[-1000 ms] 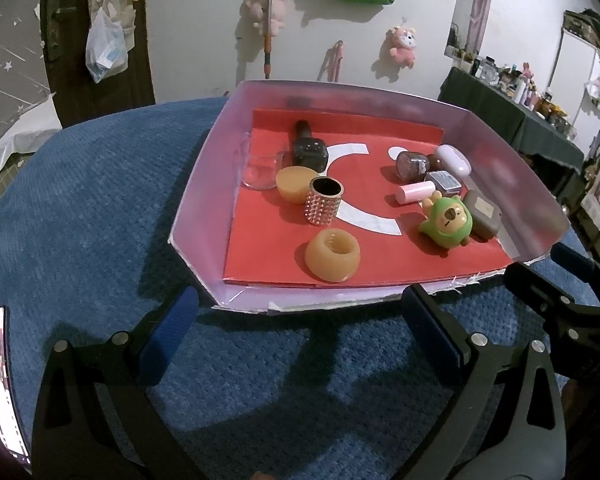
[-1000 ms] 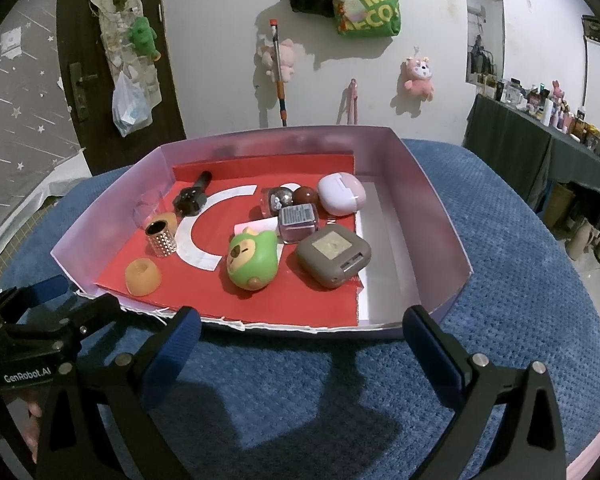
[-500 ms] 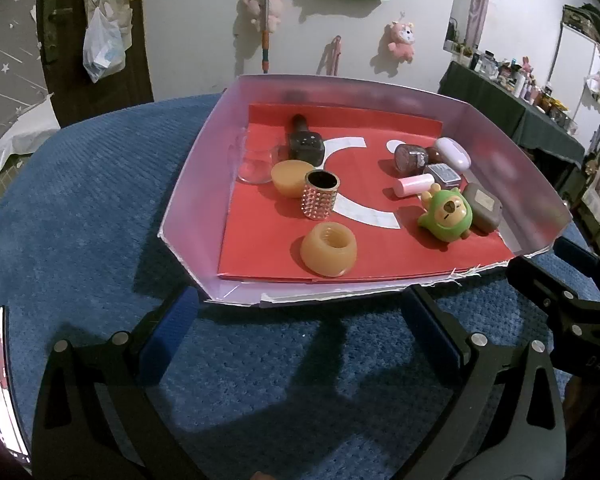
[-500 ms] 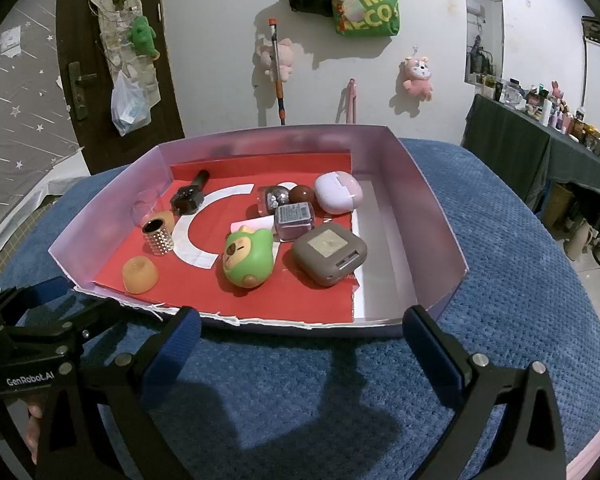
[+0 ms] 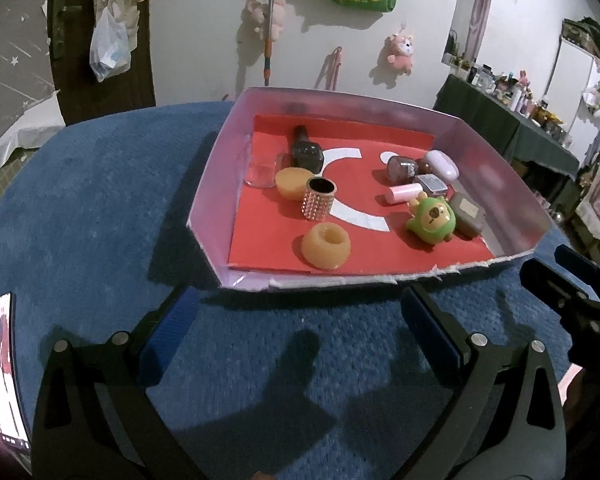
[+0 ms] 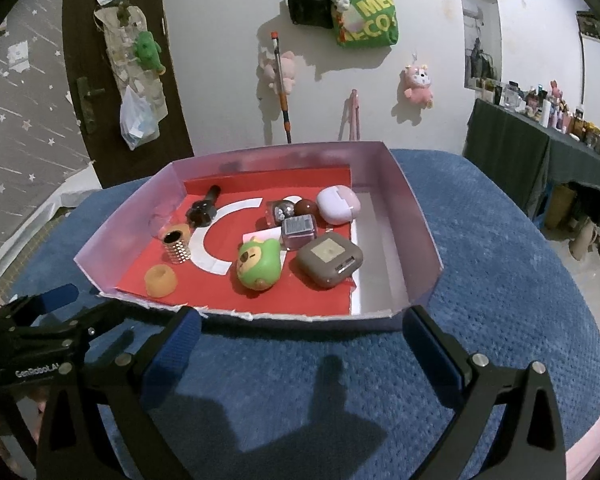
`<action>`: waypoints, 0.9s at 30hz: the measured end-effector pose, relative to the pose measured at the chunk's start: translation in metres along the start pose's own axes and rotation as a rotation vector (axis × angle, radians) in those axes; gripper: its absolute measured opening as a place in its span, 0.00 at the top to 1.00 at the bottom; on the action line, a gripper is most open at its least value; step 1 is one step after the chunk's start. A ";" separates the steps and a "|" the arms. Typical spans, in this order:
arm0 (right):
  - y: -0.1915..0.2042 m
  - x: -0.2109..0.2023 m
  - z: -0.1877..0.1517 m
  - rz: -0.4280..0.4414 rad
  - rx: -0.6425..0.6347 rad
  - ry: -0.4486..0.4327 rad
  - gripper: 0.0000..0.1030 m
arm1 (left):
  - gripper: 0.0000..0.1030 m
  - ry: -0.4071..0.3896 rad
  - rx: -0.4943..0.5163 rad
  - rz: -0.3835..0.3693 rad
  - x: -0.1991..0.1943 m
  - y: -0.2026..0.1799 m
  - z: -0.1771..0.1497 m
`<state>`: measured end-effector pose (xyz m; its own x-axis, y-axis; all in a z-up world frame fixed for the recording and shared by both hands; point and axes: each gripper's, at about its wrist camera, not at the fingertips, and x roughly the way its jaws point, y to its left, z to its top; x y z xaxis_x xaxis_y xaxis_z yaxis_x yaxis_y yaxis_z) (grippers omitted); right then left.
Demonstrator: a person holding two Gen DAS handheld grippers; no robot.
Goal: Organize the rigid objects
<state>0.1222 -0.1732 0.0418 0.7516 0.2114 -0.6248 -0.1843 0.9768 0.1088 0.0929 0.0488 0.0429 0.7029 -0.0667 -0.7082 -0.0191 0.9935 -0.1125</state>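
Observation:
A shallow pink-walled tray (image 5: 216, 184) (image 6: 416, 224) with a red floor sits on a blue cushion. Inside lie an orange ring (image 5: 326, 246) (image 6: 161, 280), a studded gold cylinder (image 5: 319, 199) (image 6: 177, 246), a green bear toy (image 5: 431, 220) (image 6: 258, 266), a brown case (image 6: 329, 260) (image 5: 466, 213), a lilac case (image 6: 337, 204) (image 5: 442, 164), a dark bottle (image 5: 306, 152) (image 6: 202, 210) and other small items. My left gripper (image 5: 298, 314) is open over the cushion just before the tray's near edge. My right gripper (image 6: 300, 330) is open there too, holding nothing.
A phone with a lit screen (image 5: 0, 364) lies at the cushion's left edge. Behind the tray are a white wall with hung plush toys and a bag (image 6: 364, 14), a dark door (image 6: 112, 80), and a cluttered dark table (image 6: 556, 148) at right.
Both grippers have drawn back and risen a little, so the tray looks farther away. Nothing in the tray has moved and both grippers remain open.

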 end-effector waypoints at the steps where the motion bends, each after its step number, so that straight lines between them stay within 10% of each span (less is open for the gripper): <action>1: -0.001 -0.003 -0.002 0.003 0.002 0.004 0.00 | 0.00 0.002 0.001 -0.001 -0.002 0.000 -0.002; 27: -0.008 0.007 -0.044 -0.036 0.004 0.108 0.00 | 0.00 0.100 -0.003 0.013 0.013 0.009 -0.039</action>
<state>0.1009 -0.1809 0.0028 0.6854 0.1715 -0.7077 -0.1554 0.9839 0.0879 0.0738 0.0535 0.0052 0.6278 -0.0633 -0.7758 -0.0301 0.9940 -0.1054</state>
